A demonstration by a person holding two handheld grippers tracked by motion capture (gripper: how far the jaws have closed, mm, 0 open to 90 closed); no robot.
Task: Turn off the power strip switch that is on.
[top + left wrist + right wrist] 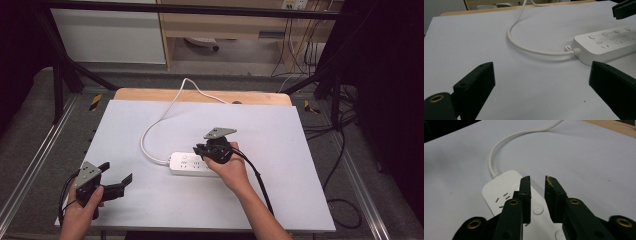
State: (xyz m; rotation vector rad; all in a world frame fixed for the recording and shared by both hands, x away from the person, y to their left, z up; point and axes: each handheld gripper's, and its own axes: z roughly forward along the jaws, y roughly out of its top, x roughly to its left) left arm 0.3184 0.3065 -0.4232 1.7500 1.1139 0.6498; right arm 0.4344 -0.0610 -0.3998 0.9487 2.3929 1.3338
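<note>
The right gripper (pixel 201 150) hangs over the white power strip (pixel 192 164), tips pointing down at its row of round buttons (pixel 538 209). Its jaws stand a narrow gap apart and grasp nothing. The power strip lies flat near the middle of the grey worktop (pixel 280 150), and its white cord (pixel 150 131) loops off toward the far wooden edge. The left gripper (pixel 116 176) rests well apart at the near left corner, jaws spread wide and released, aimed at the strip.
</note>
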